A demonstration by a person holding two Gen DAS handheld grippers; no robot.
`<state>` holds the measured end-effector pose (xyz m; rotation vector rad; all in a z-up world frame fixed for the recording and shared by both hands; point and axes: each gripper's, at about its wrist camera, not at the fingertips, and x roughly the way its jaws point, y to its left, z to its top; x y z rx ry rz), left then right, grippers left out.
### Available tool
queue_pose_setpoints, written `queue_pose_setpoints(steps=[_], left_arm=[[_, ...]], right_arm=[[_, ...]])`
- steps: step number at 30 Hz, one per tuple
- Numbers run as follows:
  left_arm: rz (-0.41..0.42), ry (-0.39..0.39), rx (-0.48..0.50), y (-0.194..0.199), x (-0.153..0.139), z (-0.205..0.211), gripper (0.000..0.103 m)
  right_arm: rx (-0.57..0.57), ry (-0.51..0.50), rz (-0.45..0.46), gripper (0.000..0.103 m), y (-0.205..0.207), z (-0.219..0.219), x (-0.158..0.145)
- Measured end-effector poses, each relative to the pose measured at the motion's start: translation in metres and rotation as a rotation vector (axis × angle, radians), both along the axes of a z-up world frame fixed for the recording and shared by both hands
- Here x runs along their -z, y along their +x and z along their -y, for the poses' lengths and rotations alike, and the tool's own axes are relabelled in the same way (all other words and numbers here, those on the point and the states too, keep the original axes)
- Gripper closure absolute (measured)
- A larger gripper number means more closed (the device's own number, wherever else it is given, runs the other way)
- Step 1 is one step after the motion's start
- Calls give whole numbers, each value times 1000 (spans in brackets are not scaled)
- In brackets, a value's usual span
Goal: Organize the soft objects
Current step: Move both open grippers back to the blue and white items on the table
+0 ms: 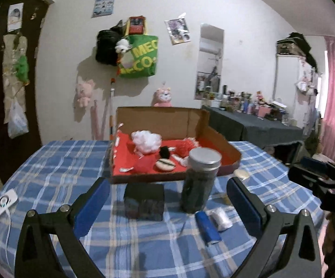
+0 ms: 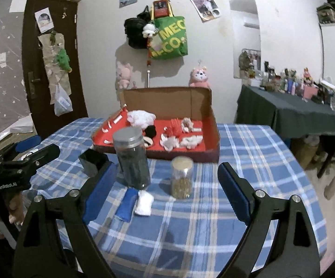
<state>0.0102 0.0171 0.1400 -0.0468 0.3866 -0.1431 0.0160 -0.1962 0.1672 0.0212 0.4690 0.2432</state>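
Observation:
A cardboard box [image 1: 213,136] with a red lining stands on the blue plaid table [image 1: 58,162]. It holds soft things: a white puff [image 1: 146,140], red puffs [image 1: 144,164], a black pompom [image 1: 165,151] and a beige pad [image 1: 166,164]. The box also shows in the right wrist view [image 2: 212,125]. A blue roll [image 1: 208,229] and a white roll [image 1: 220,219] lie on the table in front; both show in the right wrist view, blue [image 2: 126,205], white [image 2: 144,205]. My left gripper [image 1: 167,203] is open and empty above the table. My right gripper [image 2: 165,185] is open and empty.
A dark jar with a silver lid [image 1: 201,180] and a black cube box [image 1: 144,202] stand before the cardboard box. A small clear jar [image 2: 181,177] stands to the right. A white charger pad [image 1: 5,202] lies at the left. A cluttered dark side table [image 2: 295,113] stands at the right.

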Motion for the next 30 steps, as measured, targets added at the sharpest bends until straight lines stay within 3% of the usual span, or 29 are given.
queue_pose_setpoints(steps=[15,30], left_arm=[[-185,31,-19,19,76,16,0],[-269,27,1,29,98,22,0]], right_arm=[[37,-14,-159,13,20,-11,78],[26,2,-238,13,36,-6,96]])
